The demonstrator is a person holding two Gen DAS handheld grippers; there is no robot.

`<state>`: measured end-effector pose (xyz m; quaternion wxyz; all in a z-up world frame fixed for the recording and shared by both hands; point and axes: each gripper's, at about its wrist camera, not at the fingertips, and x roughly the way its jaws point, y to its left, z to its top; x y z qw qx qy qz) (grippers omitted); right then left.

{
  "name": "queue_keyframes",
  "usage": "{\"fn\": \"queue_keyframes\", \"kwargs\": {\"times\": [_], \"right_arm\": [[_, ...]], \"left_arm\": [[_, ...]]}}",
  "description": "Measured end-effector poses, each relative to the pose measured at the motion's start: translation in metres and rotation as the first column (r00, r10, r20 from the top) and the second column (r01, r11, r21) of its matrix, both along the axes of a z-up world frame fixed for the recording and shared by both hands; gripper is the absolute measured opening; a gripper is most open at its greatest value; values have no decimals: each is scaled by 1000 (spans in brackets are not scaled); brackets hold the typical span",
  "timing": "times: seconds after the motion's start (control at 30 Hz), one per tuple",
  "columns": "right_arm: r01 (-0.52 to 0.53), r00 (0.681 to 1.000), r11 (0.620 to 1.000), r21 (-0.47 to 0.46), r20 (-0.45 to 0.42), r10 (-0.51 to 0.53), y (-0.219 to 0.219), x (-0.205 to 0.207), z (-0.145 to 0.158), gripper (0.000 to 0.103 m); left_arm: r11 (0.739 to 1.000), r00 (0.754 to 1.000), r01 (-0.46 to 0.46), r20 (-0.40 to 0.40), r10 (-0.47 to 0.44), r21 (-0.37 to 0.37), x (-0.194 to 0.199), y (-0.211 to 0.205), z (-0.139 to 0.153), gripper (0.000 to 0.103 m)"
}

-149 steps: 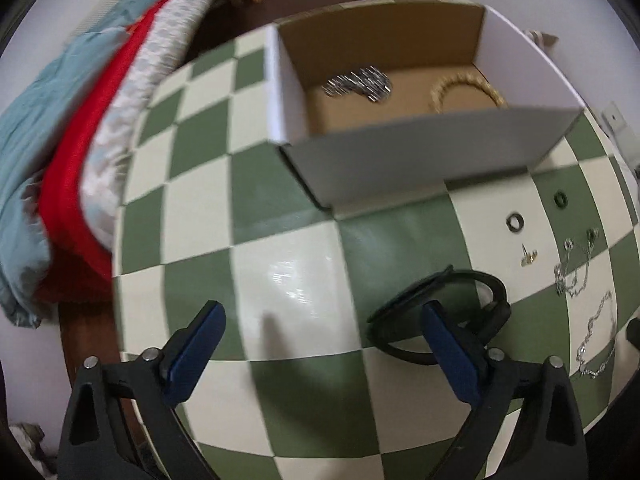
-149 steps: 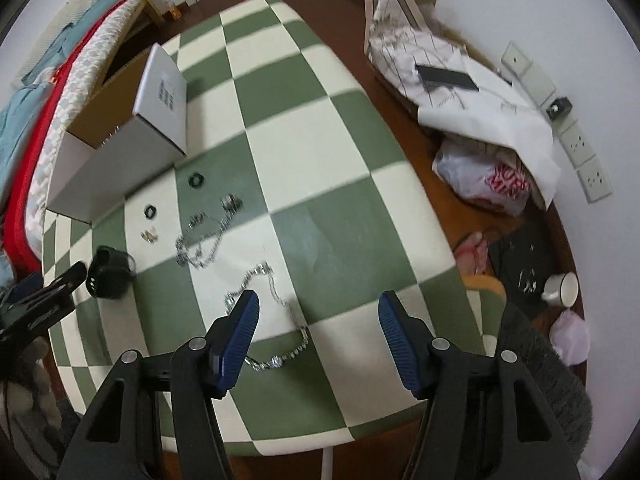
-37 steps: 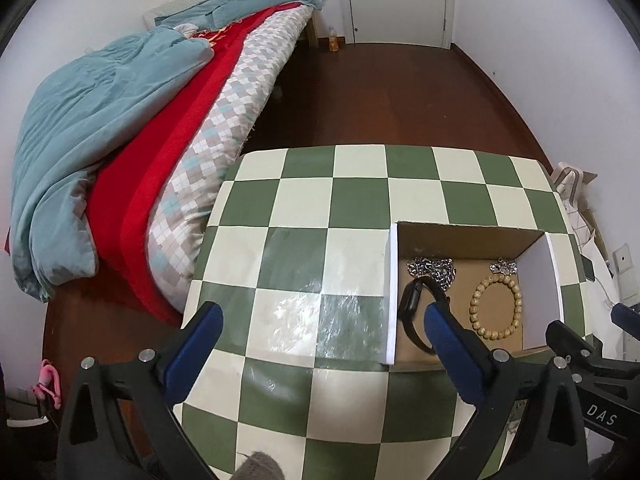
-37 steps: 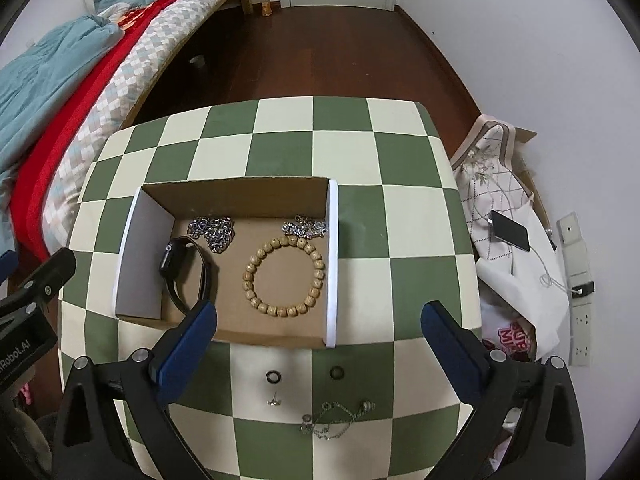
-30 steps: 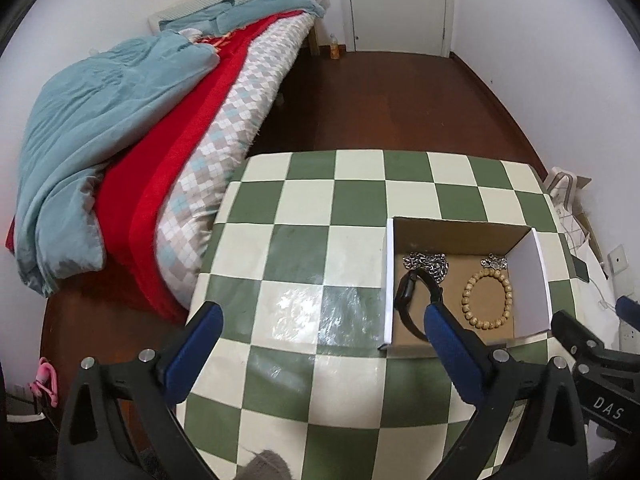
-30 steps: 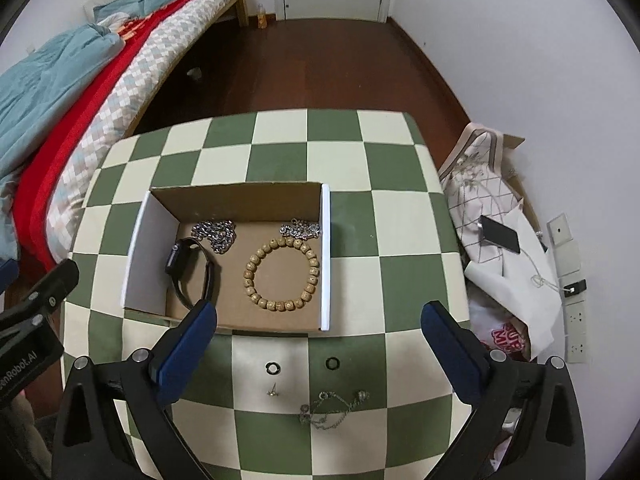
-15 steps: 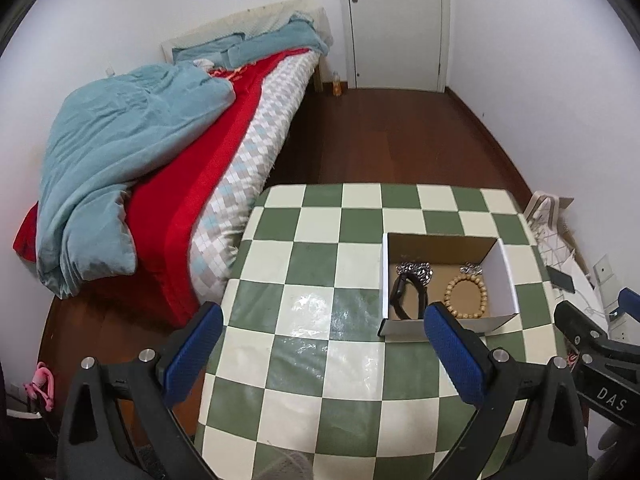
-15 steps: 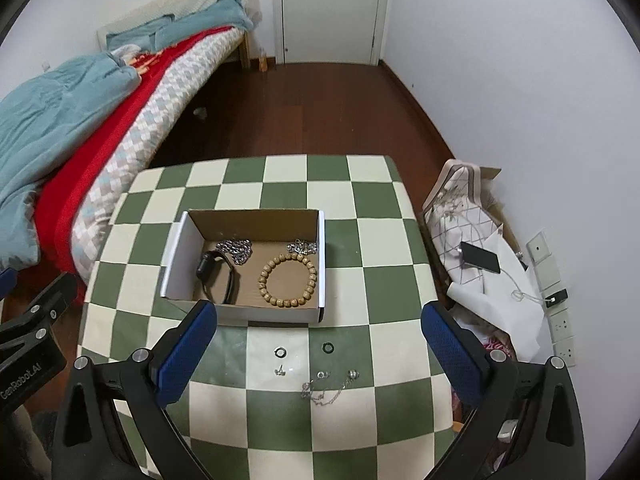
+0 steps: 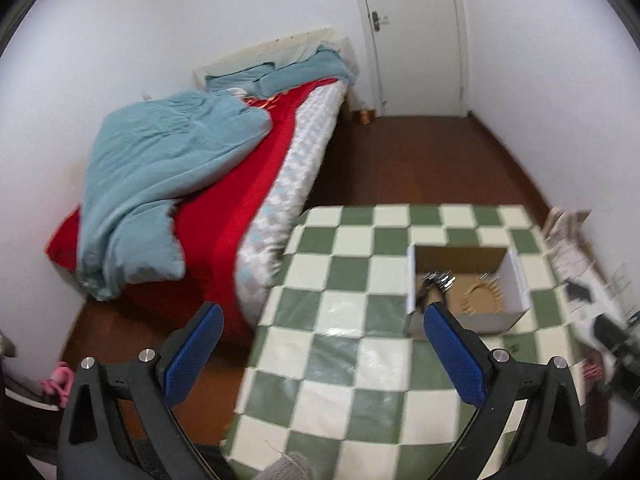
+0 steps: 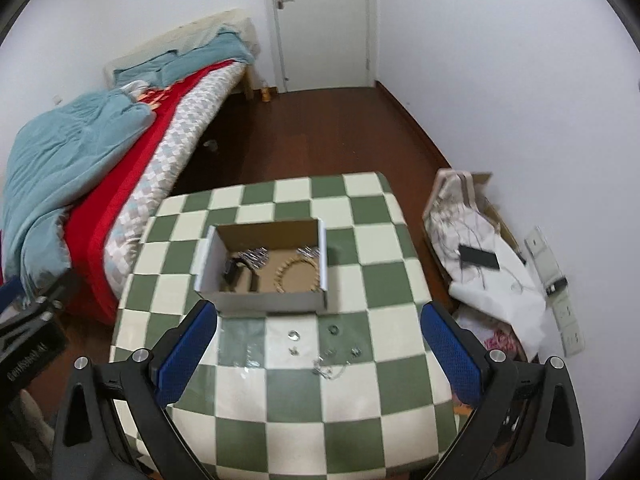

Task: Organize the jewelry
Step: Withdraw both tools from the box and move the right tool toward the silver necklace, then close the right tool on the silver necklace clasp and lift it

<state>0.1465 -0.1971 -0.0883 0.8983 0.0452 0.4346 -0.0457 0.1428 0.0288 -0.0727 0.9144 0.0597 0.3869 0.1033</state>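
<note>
A white cardboard box (image 10: pixel 264 300) (image 9: pixel 516 280) stands open on the green-and-white checked table (image 10: pixel 280 412) (image 9: pixel 352 360). Inside it lie a wooden bead bracelet (image 10: pixel 298 276) (image 9: pixel 480 298), a black watch band (image 10: pixel 238 270) (image 9: pixel 426 290) and silver chains (image 10: pixel 256 258). In front of the box, on the table, lie small rings (image 10: pixel 294 335), an earring and a thin silver chain (image 10: pixel 330 368). My left gripper (image 9: pixel 320 344) and my right gripper (image 10: pixel 320 344) are both open, empty and held high, well back from the table.
A bed (image 9: pixel 192 184) with a teal duvet and red sheet stands left of the table. White bags and a phone (image 10: pixel 478 256) lie on the floor to the right, by wall sockets. A closed door (image 10: pixel 320 20) is at the far wall.
Both grippers have pulled up and back from the table, so the box and jewelry look smaller and more of the room shows. Five seconds ago the black band lay on the table; it now lies in the box.
</note>
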Motion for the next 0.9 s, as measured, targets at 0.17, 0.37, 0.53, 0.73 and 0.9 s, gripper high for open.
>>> {"fn": "queue_keyframes", "kwargs": {"times": [0.17,0.37,0.53,0.73,0.9], "right_arm": [[53,992,996,78,-116,-43,-34,2,-55,68],[94,968,984,151,-245,-54,-60,13,-139,56],[101,960,980,172,-276,-51,-67,26,-189,45],[59,967,989,136,-254,-23,-55,41,-209,45],[20,967,999,45,-253,-8,-37,49,-223,10]], "left_arm": [[999,997,-20,-75,24,48,3,-4,-45,103],[998,982,-3,-188,16,70,14,-18,-101,103],[997,974,14,-227,2,70,25,-31,-129,103],[997,969,50,-244,-36,55,32,-44,-144,103],[997,963,75,-261,-66,25,36,-52,-153,103]]}}
